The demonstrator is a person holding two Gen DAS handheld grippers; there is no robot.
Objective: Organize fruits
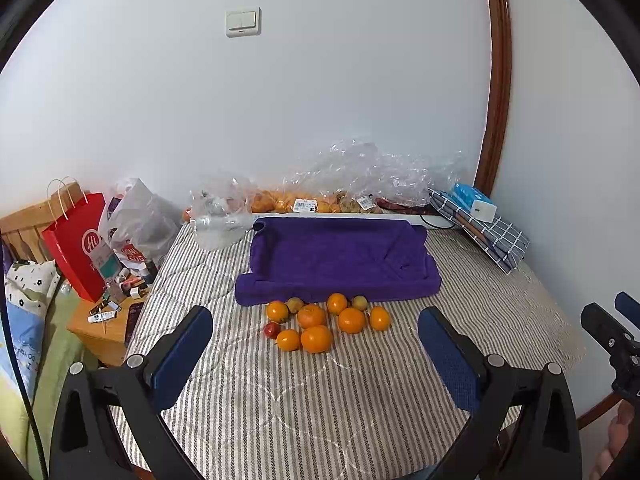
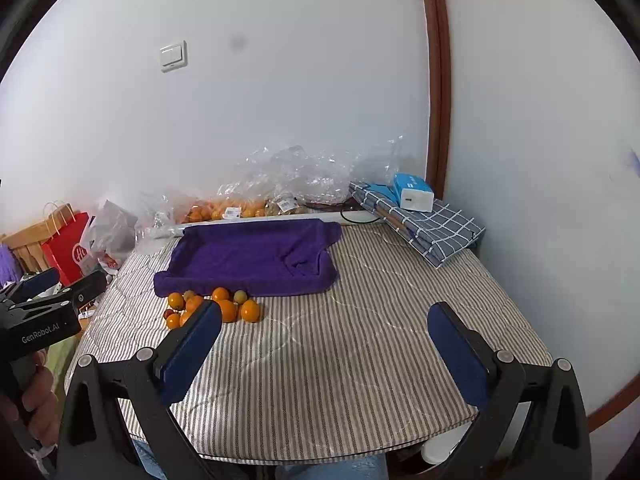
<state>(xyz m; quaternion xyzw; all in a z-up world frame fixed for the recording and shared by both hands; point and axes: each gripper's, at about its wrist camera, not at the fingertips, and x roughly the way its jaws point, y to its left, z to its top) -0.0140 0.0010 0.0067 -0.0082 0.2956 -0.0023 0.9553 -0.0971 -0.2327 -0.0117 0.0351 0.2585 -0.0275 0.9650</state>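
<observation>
Purple terry cloth drapes a shallow tray (image 1: 338,260) in the left wrist view, its long axis running left to right, parallel to the white wall (image 1: 320,92) behind it. Just in front of its near edge lies a tight cluster of fruit: seven oranges (image 1: 316,338), two dull yellow-brown fruits (image 1: 295,305) and one small red fruit (image 1: 272,330). None is inside the tray. All of this sits on a bench (image 1: 320,392) covered with a grey-and-white striped quilted cloth. The left tongs (image 1: 316,344) hover above the near part of the bench with their blue-padded fingers spread wide apart, holding nothing. At the right edge the right tongs (image 1: 612,320) show only in part. Crumpled clear plastic bags (image 1: 372,172) with more oranges line the wall, a red paper bag (image 1: 76,240) stands at the left, and a folded checked cloth (image 1: 484,228) with a blue-and-white box (image 1: 476,200) on it lies at the back right beside a brown wooden door frame (image 1: 498,80). A light switch (image 1: 243,21) is on the wall.

From the right wrist view, the tray (image 2: 248,258) lies to the left of centre, the fruit cluster (image 2: 236,308) against its near edge, partly hidden behind one finger. The right tongs (image 2: 324,344) are likewise wide apart and empty over bare striped cloth. The left tongs (image 2: 60,284) enter at the far left, gripped by a hand (image 2: 36,400); here I cannot tell their spread.
</observation>
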